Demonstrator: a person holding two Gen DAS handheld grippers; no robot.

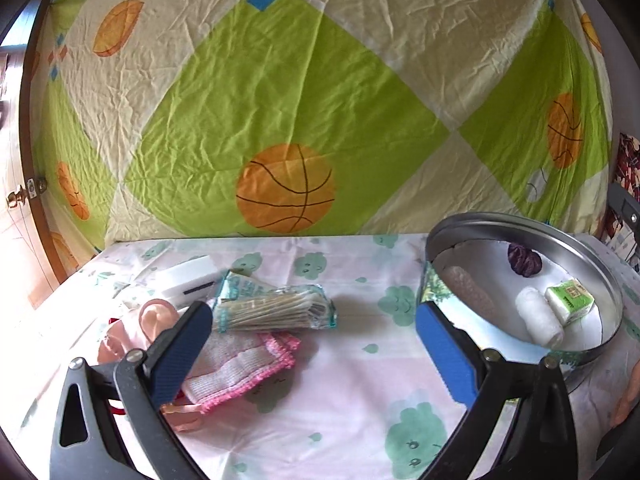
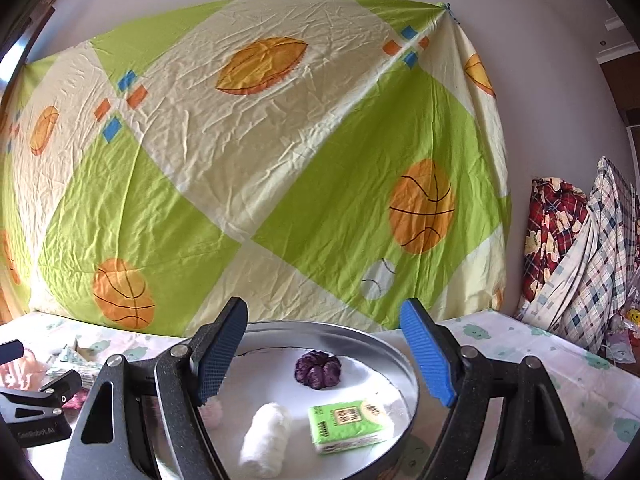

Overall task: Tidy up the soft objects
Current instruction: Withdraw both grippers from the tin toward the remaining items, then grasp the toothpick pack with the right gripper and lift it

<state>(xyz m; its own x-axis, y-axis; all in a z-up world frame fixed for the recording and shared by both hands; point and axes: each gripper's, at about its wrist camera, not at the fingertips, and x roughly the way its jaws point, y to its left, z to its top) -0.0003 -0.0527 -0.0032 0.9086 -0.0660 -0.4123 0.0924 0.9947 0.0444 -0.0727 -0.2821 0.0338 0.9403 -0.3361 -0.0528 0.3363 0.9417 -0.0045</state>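
My left gripper (image 1: 314, 340) is open and empty above the table, its left finger over a pink-edged cloth (image 1: 240, 364). Behind the cloth lie a clear packet of wipes (image 1: 272, 306), a white sponge block (image 1: 188, 280) and a pink soft item (image 1: 136, 328). A round metal tray (image 1: 600, 280) at the right holds a purple scrunchie (image 1: 524, 260), a white roll (image 1: 540, 322), a green tissue pack (image 1: 570, 300) and a pinkish roll (image 1: 468, 294). My right gripper (image 2: 324, 354) is open and empty above the tray (image 2: 412, 380), over the scrunchie (image 2: 318, 370), roll (image 2: 266, 436) and tissue pack (image 2: 350, 420).
A green and cream sheet with basketballs (image 1: 288, 128) hangs behind the table. The table carries a white cloth with green clouds (image 1: 360, 420). Folded plaid bedding (image 2: 576, 248) is piled at the right. The left gripper's body (image 2: 36, 408) shows at the left in the right wrist view.
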